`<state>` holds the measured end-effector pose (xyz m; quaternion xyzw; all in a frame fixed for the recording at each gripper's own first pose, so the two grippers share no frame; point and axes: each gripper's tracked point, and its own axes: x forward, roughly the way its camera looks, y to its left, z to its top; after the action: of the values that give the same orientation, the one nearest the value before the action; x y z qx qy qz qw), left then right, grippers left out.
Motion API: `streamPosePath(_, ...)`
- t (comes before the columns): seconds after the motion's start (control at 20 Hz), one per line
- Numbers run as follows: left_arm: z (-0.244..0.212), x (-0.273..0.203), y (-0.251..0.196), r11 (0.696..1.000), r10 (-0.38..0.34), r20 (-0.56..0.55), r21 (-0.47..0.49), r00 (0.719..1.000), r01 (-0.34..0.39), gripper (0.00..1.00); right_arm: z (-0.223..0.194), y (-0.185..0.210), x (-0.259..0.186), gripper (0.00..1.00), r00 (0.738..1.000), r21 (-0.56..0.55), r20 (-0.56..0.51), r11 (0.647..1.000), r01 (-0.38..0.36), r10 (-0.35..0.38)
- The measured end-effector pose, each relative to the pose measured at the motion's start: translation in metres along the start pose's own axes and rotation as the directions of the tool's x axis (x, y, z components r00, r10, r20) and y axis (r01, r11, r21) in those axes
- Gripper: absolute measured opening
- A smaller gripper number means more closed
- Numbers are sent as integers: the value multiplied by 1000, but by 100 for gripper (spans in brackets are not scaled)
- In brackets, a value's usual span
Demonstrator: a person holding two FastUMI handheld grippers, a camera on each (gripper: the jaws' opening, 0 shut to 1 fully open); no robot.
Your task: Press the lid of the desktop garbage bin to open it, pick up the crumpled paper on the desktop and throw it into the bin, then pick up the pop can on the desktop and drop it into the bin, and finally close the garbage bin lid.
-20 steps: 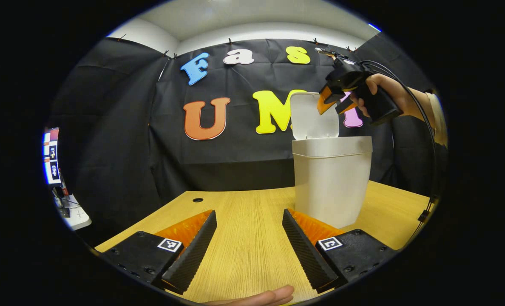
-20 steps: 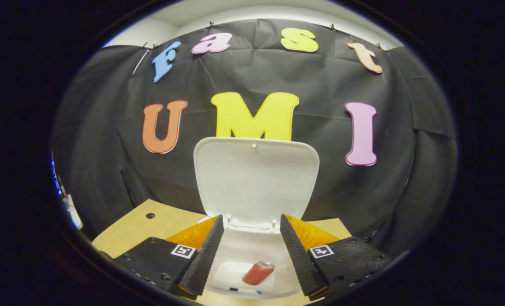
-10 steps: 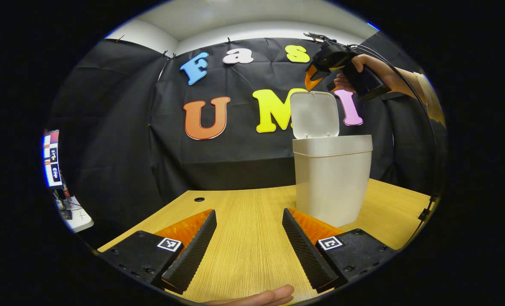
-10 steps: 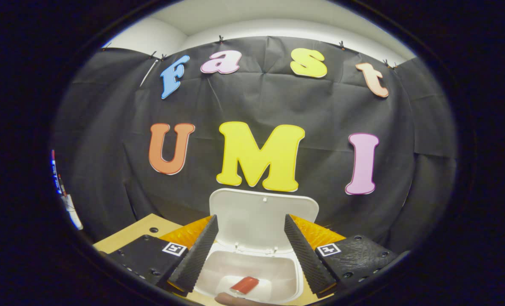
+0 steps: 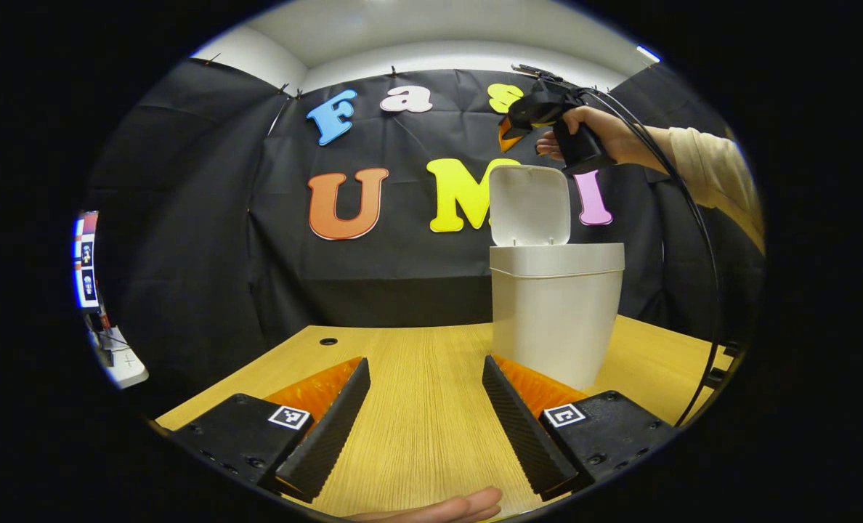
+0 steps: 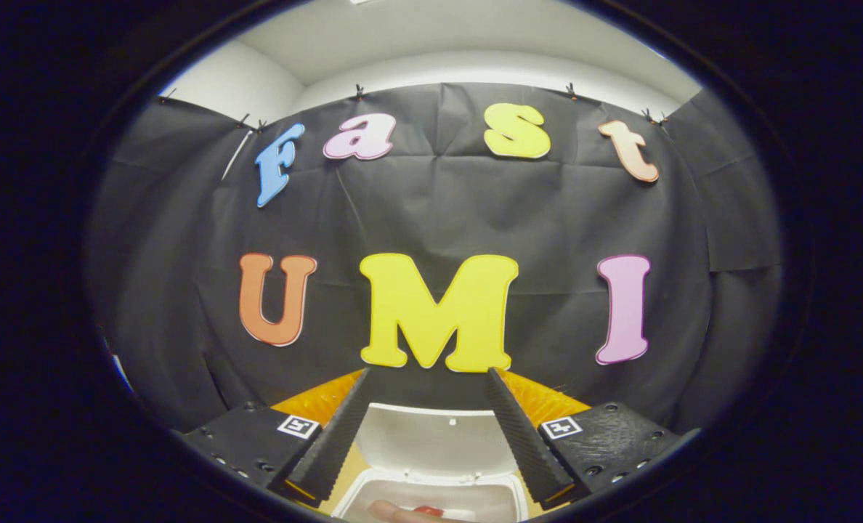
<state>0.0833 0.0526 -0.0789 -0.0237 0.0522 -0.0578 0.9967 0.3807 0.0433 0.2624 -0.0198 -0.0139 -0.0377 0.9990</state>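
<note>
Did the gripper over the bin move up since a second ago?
Yes. In the left gripper view the right gripper now sits above the top edge of the open lid; earlier it was lower, beside the lid.

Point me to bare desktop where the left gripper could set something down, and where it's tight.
Free: the wide wooden desktop between the left gripper and the booth wall, left of the bin, out to the cable hole. Also a strip right of the bin. Tight: the bin's base sits right by the left gripper's right finger; the right gripper hangs above the open lid.
</note>
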Motion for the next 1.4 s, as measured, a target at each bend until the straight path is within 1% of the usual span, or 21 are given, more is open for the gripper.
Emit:
streamPosePath(0.1,1,1,4,1000,2,9,1,1000,-2,100,-10,-10,11,95,999,-5,-36,1000,25,-25)
streamPosePath(0.2,-2,0,7,1000,11,2,6,1000,-11,100,-23,-8,13,95,996,-27,-82,999,19,-21)
streamPosePath(0.35,-5,2,7,1000,15,-6,1,1000,-15,100,-23,-11,6,96,995,-15,-98,1000,14,-16)
streamPosePath(0.4,-5,2,9,1000,21,-8,3,1000,-21,100,-24,-11,2,98,994,-18,-109,1000,13,-14)
streamPosePath(0.45,-5,3,9,1000,21,-7,7,1000,-21,100,-26,-10,-1,94,993,-6,-114,1000,12,-12)
streamPosePath(0.55,-5,2,9,999,28,-6,20,1000,-27,100,-29,-10,-9,99,992,17,-127,1000,8,-6)
streamPosePath(0.65,-3,1,9,999,31,-2,23,1000,-31,100,-32,-10,-16,99,990,34,-143,999,1,4)
streamPosePath(0.7,-2,1,9,999,29,1,13,1000,-29,100,-35,-13,-20,96,987,36,-158,999,7,-1)
streamPosePath(0.75,-1,1,8,1000,27,6,0,1000,-27,100,-40,-17,-24,99,984,26,-177,999,21,-16)
streamPosePath(0.8,-1,1,5,1000,20,6,-5,1000,-20,100,-46,-19,-27,96,980,15,-200,1000,21,-18)
streamPosePath(0.85,-2,2,0,1000,12,2,-1,1000,-12,100,-53,-20,-29,98,974,3,-226,1000,24,-23)
streamPosePath(0.95,2,-2,-3,1000,12,15,25,1000,-12,100,-66,-25,-35,97,963,-19,-269,999,30,-34)
streamPosePath(1.0,3,-3,-5,999,14,23,35,1000,-15,100,-69,-25,-39,98,960,-17,-278,1000,25,-29)
streamPosePath(1.05,5,-3,-7,999,16,30,46,999,-17,100,-73,-23,-43,95,957,-5,-288,1000,18,-19)
streamPosePath(1.15,2,-3,-10,997,26,25,73,999,-28,100,-84,-18,-51,96,950,34,-313,999,-1,12)
streamPosePath(1.2,0,-2,-12,996,29,19,83,999,-30,100,-87,-16,-54,93,946,46,-324,999,-9,24)
streamPosePath(1.25,-2,-1,-15,997,25,12,79,1000,-26,100,-92,-14,-57,93,941,60,-336,998,-19,39)
streamPosePath(1.35,-8,4,-21,999,17,-3,50,1000,-17,100,-106,-9,-63,93,920,105,-383,994,-43,80)
streamPosePath(1.4,-10,6,-19,999,29,-10,40,1000,-29,100,-111,-10,-66,93,914,106,-398,993,-45,84)
